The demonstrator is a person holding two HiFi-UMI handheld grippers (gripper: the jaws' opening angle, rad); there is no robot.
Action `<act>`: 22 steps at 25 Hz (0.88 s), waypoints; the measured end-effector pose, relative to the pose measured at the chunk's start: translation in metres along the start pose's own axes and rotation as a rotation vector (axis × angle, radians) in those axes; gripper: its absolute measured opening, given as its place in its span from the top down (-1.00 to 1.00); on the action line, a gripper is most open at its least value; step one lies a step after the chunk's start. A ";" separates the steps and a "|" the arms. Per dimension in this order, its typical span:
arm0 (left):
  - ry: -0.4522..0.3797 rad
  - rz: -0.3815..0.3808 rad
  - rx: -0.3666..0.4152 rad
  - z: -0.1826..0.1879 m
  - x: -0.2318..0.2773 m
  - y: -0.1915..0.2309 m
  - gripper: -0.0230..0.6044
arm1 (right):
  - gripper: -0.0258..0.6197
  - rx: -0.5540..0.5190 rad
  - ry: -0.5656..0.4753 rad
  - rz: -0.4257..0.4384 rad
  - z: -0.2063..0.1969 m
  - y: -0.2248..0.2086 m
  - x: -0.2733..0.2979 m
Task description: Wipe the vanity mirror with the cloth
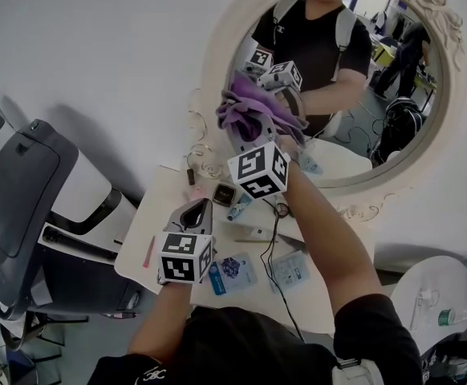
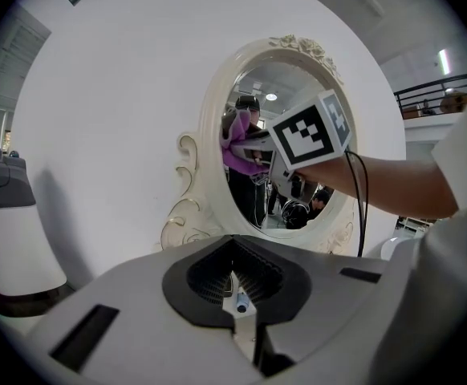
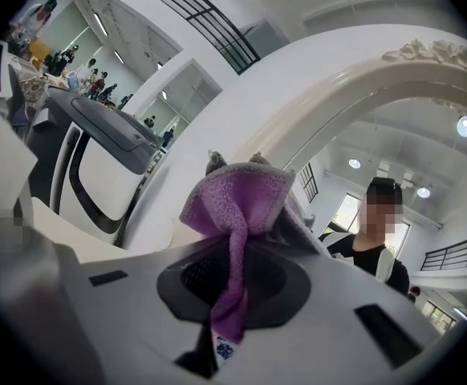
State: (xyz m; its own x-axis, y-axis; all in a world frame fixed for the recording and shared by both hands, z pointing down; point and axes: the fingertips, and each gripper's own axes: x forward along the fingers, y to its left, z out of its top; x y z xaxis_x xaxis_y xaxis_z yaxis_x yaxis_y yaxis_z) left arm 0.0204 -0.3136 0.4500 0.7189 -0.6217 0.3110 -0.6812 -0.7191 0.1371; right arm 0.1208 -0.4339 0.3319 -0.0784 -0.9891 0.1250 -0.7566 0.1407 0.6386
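The right gripper (image 1: 255, 125) is clenched on the purple cloth (image 1: 248, 107) — one fold runs down between its jaws, the rest bunches above them — and holds it at the glass of the vanity mirror (image 1: 354, 87), just inside the frame's left edge. The left gripper (image 1: 195, 213) hangs lower over the left half of the desk (image 1: 165, 207), jaws pressed together on nothing, pointing toward the mirror.

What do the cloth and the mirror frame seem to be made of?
The cloth looks like purple microfibre or fleece: a fuzzy, matte pile with a grey edge. The mirror frame looks like cream-painted wood or moulded resin, which one unclear: smooth, slightly glossy, with scrolls and roses.
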 end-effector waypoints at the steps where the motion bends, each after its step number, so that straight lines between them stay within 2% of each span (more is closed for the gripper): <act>1: -0.001 -0.001 0.000 0.000 0.000 -0.001 0.95 | 0.81 0.003 0.010 0.008 -0.007 0.005 0.000; 6: 0.007 -0.001 0.001 -0.003 -0.001 -0.001 0.95 | 0.82 0.043 0.090 0.051 -0.052 0.032 0.001; 13: 0.021 -0.011 0.011 -0.006 0.000 -0.003 0.95 | 0.82 0.171 0.230 0.088 -0.125 0.060 -0.011; 22: 0.034 -0.055 0.033 -0.006 0.009 -0.021 0.95 | 0.82 0.345 0.446 0.084 -0.228 0.061 -0.061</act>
State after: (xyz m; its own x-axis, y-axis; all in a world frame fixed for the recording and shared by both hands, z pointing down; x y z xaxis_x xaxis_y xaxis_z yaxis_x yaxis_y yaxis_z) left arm 0.0400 -0.3021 0.4555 0.7495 -0.5707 0.3354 -0.6356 -0.7621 0.1235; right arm 0.2281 -0.3554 0.5365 0.0778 -0.8503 0.5206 -0.9337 0.1209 0.3370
